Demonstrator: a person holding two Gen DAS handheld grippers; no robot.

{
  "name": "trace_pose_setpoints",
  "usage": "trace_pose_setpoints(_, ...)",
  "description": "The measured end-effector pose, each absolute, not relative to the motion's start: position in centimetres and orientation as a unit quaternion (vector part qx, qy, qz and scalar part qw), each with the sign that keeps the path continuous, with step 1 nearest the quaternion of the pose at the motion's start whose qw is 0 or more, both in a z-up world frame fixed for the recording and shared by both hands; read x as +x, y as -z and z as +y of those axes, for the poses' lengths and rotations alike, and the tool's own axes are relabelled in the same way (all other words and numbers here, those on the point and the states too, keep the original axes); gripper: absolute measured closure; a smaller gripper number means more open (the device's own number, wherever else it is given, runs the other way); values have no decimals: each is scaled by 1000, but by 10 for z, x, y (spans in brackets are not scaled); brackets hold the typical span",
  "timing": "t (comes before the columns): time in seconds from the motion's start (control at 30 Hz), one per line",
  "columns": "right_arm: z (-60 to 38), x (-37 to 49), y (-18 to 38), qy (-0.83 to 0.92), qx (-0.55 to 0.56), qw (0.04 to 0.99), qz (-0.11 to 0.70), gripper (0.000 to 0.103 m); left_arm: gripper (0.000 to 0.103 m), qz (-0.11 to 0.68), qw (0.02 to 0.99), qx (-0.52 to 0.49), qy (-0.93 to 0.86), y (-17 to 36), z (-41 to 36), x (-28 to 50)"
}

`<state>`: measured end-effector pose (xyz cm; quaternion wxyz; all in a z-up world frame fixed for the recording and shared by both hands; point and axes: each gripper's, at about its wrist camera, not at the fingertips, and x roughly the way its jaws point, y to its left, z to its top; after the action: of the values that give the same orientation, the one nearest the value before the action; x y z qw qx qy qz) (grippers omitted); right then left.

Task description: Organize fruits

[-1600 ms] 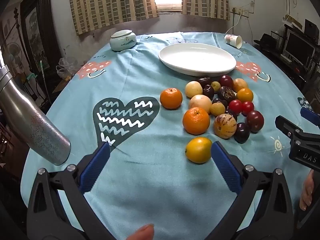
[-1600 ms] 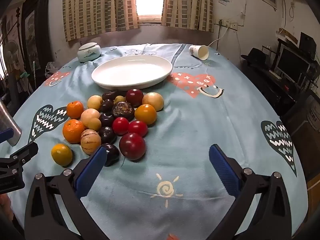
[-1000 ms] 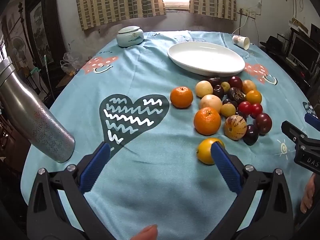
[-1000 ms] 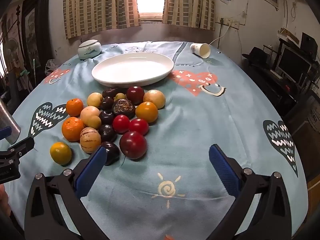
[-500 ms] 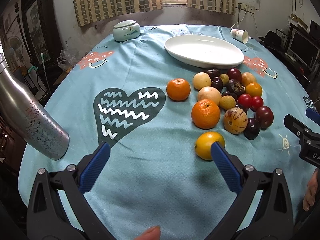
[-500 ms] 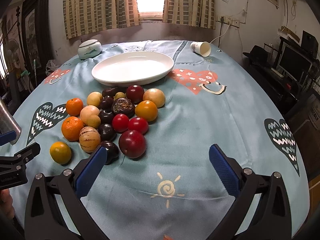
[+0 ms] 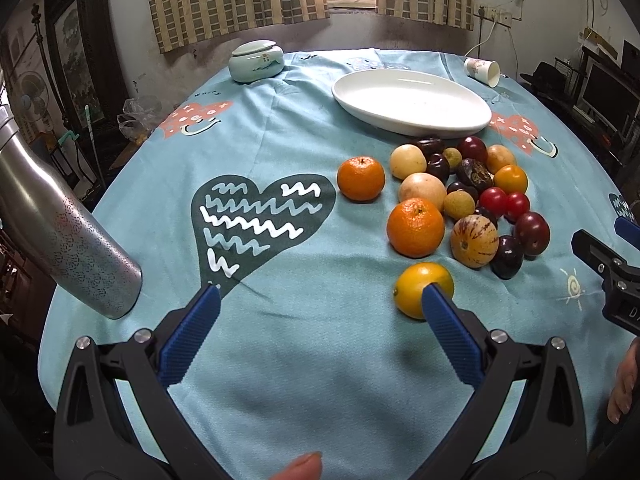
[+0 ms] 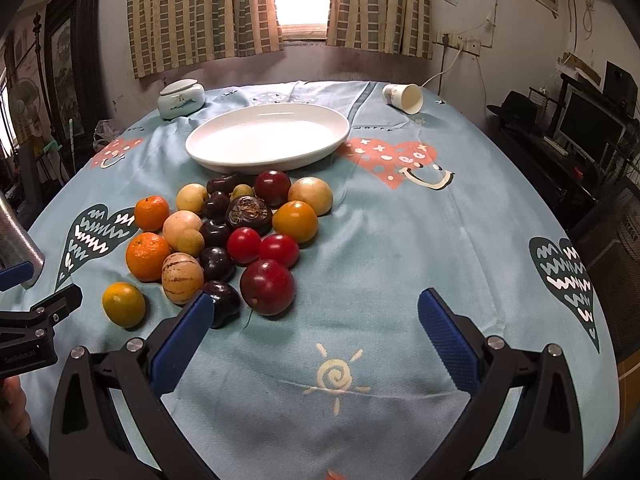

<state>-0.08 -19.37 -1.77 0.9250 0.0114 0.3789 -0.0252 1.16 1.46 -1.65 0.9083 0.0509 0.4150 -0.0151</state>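
A heap of fruit [image 8: 240, 236] lies on the blue tablecloth in front of an empty white oval plate [image 8: 268, 138]; the plate also shows in the left wrist view [image 7: 412, 104]. A yellow-orange fruit [image 7: 420, 286] lies apart at the near edge of the heap, just behind my left gripper's right fingertip. My left gripper [image 7: 320, 300] is open and empty. My right gripper [image 8: 312, 308] is open and empty, with a dark plum [image 8: 224, 306] and a big red plum [image 8: 268, 286] just beyond its left fingertip.
A metal bottle [image 7: 52, 220] stands at the near left. A pale lidded jar [image 8: 180, 100] sits at the far left. A paper cup [image 8: 404, 98] lies on its side at the far right. Dark furniture and a monitor [image 8: 588, 124] stand off the table's right.
My left gripper has drifted a little to the left and forward, so the yellow-orange fruit now sits behind its right fingertip. The right gripper has hardly moved. Both stay open.
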Motion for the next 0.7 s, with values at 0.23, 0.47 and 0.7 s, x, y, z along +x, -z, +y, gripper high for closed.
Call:
trace_pose_setpoints(0.23, -194, -1, 17, 25, 13, 925, 378, 1, 2, 415, 908, 52, 14, 16, 14, 11)
trace_pose_setpoints(0.47, -194, -1, 17, 24, 12, 925, 378, 1, 2, 416, 908, 52, 16, 15, 13, 11)
trace_pose_setpoints(0.7, -195, -1, 17, 24, 12, 925, 379, 1, 2, 416, 908, 51, 16, 14, 13, 9)
